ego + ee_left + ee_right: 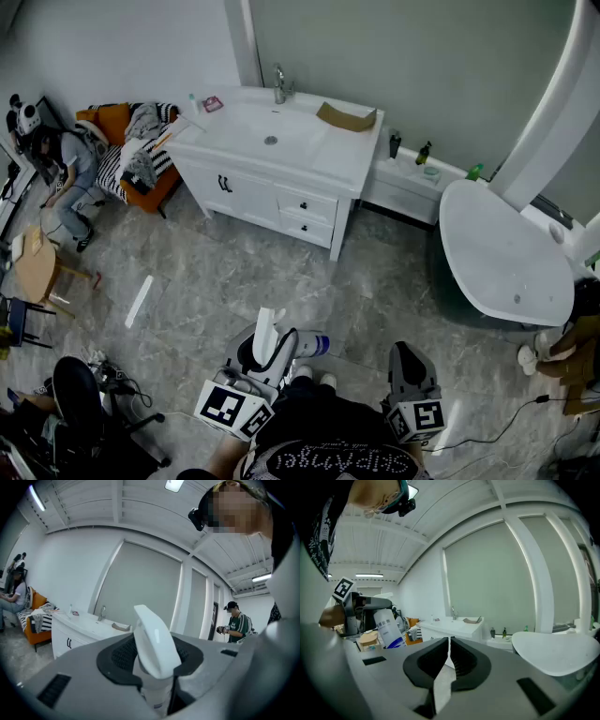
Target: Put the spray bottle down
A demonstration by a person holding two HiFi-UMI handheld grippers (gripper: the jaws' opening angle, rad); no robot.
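Observation:
The spray bottle (286,345) is white with a blue base and is held above the grey floor, in front of me. My left gripper (272,354) is shut on it. In the left gripper view its white trigger head (154,644) stands up between the two black pads (123,654) of that gripper (157,670). The right gripper view shows the bottle (388,627) at the left, hanging from the left gripper. My right gripper (410,361) is level beside me. Its jaws (449,656) are shut, with only a thin pale slit between the pads.
A white vanity (347,159) with a sink, a faucet (278,84) and a brown cloth (345,116) stands ahead. A white bathtub (506,253) is at the right, small bottles (395,143) sit between them. An orange sofa (141,155) and a seated person (66,178) are at the left.

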